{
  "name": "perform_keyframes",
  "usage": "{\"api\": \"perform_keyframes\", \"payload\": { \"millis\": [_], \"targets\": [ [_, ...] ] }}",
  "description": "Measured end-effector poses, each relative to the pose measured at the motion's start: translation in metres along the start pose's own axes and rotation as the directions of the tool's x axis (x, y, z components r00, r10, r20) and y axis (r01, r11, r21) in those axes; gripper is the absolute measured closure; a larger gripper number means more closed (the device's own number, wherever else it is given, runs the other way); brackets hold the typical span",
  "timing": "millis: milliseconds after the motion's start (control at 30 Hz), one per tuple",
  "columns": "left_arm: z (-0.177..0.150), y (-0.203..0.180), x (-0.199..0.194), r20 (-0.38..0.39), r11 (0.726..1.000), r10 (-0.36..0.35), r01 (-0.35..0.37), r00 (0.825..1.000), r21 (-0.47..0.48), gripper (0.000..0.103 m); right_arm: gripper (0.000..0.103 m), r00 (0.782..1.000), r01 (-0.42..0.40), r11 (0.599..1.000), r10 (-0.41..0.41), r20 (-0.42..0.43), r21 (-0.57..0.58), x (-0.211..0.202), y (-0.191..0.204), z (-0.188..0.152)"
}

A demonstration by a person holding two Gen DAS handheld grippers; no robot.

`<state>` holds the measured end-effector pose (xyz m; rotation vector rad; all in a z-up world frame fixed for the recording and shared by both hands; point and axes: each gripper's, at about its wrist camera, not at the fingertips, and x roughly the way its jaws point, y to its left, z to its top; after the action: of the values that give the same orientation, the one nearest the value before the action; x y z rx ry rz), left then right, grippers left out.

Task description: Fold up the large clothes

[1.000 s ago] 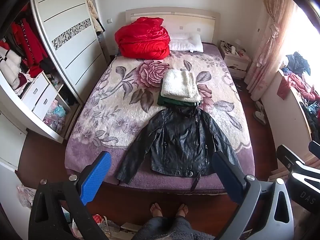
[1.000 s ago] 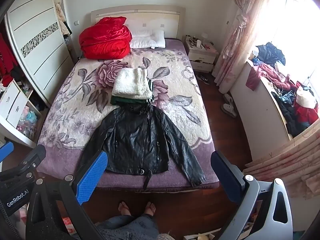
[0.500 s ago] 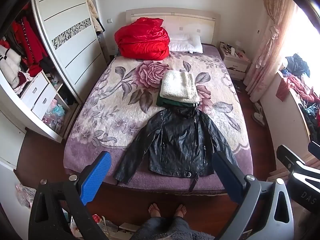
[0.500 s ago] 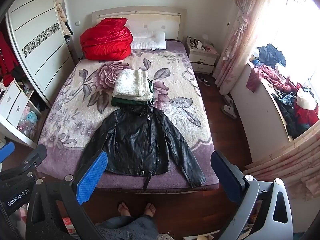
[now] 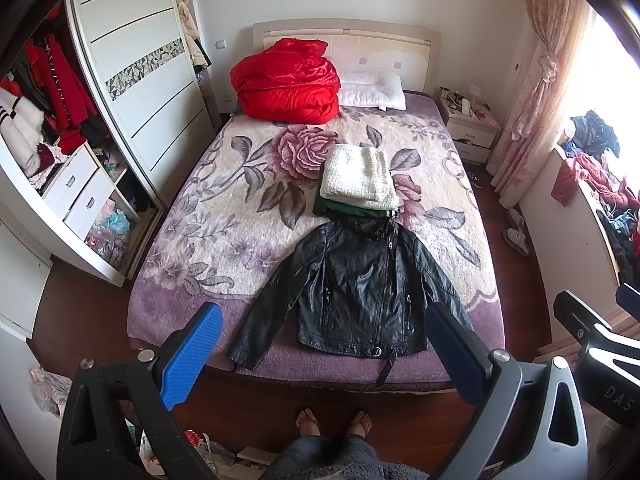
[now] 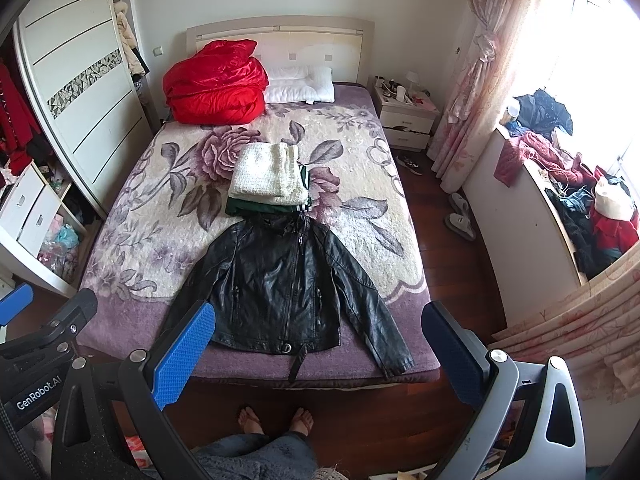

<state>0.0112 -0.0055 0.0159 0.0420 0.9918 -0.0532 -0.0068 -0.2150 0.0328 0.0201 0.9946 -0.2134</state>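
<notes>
black leather jacket (image 5: 360, 292) lies flat, sleeves spread, at the foot of the bed (image 5: 180, 320), its collar touching two stacked folded garments (image 5: 358, 180). left gripper (image 5: 324, 354) and right gripper (image 6: 316, 350) hover gaping, holding nothing. open wardrobe (image 5: 48, 92) holds red coats.

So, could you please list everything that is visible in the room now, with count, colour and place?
leather jacket: one, black, spread flat at the foot of the bed
folded clothes: one stack, cream on dark green, touching the jacket collar
bed: one, floral purple and cream blanket, centre of the room
quilt: one, red, bundled at the headboard
pillow: one, white, beside the quilt
wardrobe: one, white, left wall, partly open
nightstand: one, white, right of the bed
curtain: pink, by the window
slippers: one pair, pale, on the floor
clothes pile: mixed colours, on the sill
feet: two, bare
left hand-held gripper: blue pads, open, empty
right hand-held gripper: blue pads, open, empty
</notes>
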Motion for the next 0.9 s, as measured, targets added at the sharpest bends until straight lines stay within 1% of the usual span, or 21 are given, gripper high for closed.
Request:
{"api": "perform_keyframes", "payload": {
  "millis": [300, 467, 900],
  "targets": [
    [0.001, 0.001, -0.004, 0.005, 1.000, -0.003, 0.003, 1.000, -0.001, 0.000, 0.000, 1.000, -0.005, 1.000, 0.005, 0.006, 0.003, -0.005, 0.003, -0.001],
    [0.016, 0.002, -0.018, 0.017, 1.000, -0.002, 0.002, 1.000, -0.006, 0.000, 0.000, 1.000, -0.008, 1.000, 0.008, 0.010, 0.005, -0.008, 0.004, -0.001],
    [0.012, 0.004, -0.021, 0.025, 1.000, -0.003, 0.004, 1.000, -0.008, 0.000, 0.000, 1.000, -0.014, 1.000, 0.014, 0.015, 0.007, -0.014, 0.006, 0.005]
  ]
}}
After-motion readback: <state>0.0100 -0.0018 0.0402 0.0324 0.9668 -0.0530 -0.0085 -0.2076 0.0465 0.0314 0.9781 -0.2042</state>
